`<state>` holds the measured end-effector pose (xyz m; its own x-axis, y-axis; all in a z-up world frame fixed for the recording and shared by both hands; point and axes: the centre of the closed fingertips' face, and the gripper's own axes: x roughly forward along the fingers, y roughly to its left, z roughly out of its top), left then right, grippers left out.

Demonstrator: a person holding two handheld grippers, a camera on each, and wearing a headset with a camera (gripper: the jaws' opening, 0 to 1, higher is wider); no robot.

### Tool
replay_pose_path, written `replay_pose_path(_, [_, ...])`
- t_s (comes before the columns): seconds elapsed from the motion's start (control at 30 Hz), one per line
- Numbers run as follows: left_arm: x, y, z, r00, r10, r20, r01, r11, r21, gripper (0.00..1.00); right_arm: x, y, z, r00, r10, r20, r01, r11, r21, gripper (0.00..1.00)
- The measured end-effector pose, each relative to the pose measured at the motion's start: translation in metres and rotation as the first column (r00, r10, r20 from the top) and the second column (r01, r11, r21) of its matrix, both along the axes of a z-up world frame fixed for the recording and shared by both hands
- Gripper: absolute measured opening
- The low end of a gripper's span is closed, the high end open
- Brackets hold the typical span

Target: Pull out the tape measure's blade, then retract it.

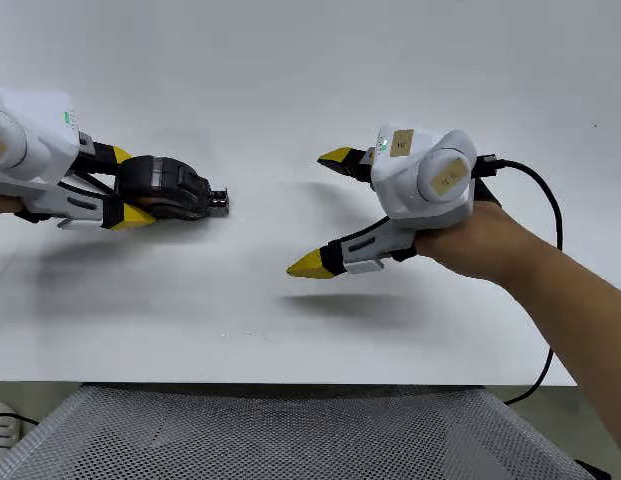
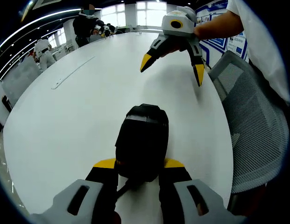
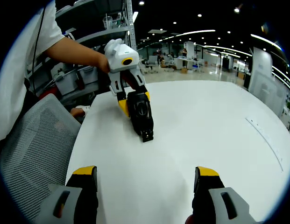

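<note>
Nearest the person, a grey mesh chair back [image 1: 290, 430] is sitting just below the front edge of the white table [image 1: 290, 60].

Right gripper [image 1: 320, 210]: a hand [image 1: 470, 240] is holding it above the table, right of centre. Its jaws are standing wide apart and are gripping nothing, and the yellow tips are pointing towards the other gripper. A black cable [image 1: 545, 200] is trailing from its rear, across the table and over the front edge.

Left gripper [image 1: 128, 186]: it is sitting at the left side of the table, well apart from the right gripper. Its jaws are closed narrowly on the black tape measure [image 1: 170, 187], one yellow tip pressing on each flat side of the case near its rear. The case is lying lengthwise between the jaws, low at the table surface. Contact with the table cannot be confirmed.

The blade's end hook [image 1: 219, 200] is sitting against the case mouth and is facing the open right gripper.

Farther off, in the left gripper view, a strip [image 2: 72, 72] is lying on the table, and people [image 2: 86, 23] are standing beyond its far end.
</note>
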<state>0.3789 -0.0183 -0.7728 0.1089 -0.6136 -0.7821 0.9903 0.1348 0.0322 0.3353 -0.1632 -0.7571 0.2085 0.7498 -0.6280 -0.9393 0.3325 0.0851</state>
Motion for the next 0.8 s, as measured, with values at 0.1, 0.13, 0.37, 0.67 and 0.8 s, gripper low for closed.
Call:
replay_pose_path(0.1, [0.000,0.000,0.000,1.000,-0.002,-0.003,0.002,1.000,0.003,0.28,0.001,0.001,-0.001,1.000,-0.003,0.006,0.003,1.000,0.003,0.81])
replay_pose_path(0.13, [0.000,0.000,0.000,1.000,-0.004,-0.004,0.004,1.000,0.003,0.28,0.003,0.000,-0.001,1.000,-0.004,0.015,0.004,1.000,0.004,0.79])
replay_pose_path(0.37, [0.000,0.000,-0.001,1.000,-0.016,-0.008,0.016,1.000,0.024,0.27,0.008,0.003,-0.001,0.999,-0.031,0.016,0.030,0.999,0.024,0.77])
replay_pose_path(0.67, [0.001,0.000,-0.002,1.000,-0.020,-0.004,0.020,0.999,0.030,0.27,0.012,0.020,-0.006,1.000,-0.018,0.015,0.017,0.999,0.042,0.73])
replay_pose_path(0.8, [0.002,0.001,-0.003,1.000,-0.021,-0.004,0.021,0.999,0.037,0.27,0.013,0.029,-0.007,1.000,-0.002,0.018,0.001,0.999,0.051,0.71])
